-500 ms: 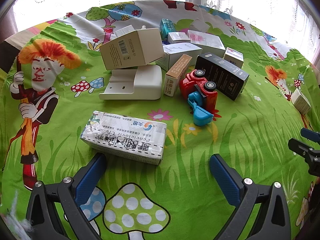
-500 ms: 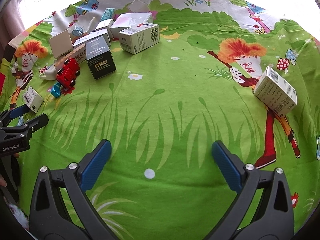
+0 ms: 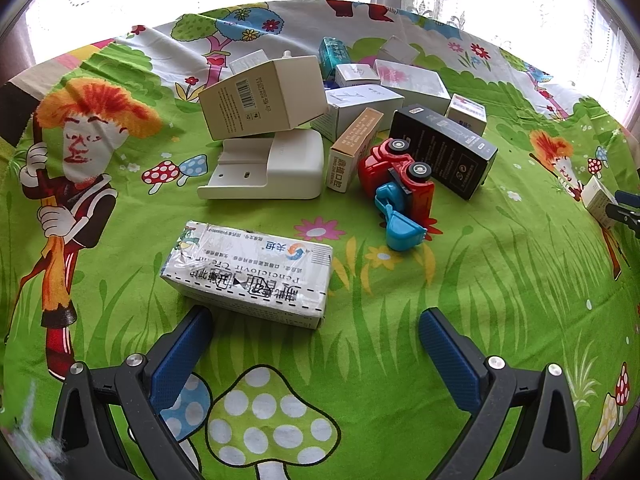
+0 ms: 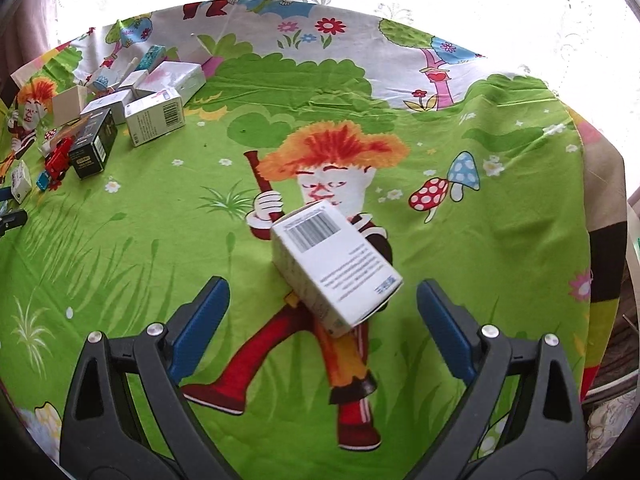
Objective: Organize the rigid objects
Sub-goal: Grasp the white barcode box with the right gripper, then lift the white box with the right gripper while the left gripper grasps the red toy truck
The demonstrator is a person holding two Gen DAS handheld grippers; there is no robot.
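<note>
My left gripper (image 3: 316, 330) is open just short of a white medicine box (image 3: 248, 274) lying flat on the green cartoon cloth; the box sits just beyond the left finger. Behind it lie a white plastic holder (image 3: 272, 166), a tilted beige box (image 3: 264, 98), a red and blue toy truck (image 3: 398, 184) on its side, a black box (image 3: 444, 150) and several small cartons. My right gripper (image 4: 320, 300) is open around the near end of a white barcode box (image 4: 334, 262), not touching it.
The pile of boxes and the toy truck (image 4: 58, 160) lies far left in the right wrist view. The table's right edge (image 4: 600, 240) drops off beyond the cloth. My right gripper's tip (image 3: 624, 212) shows at the far right of the left wrist view.
My right gripper has swung right and forward, so the white barcode box now lies between its fingers. My left gripper has barely moved.
</note>
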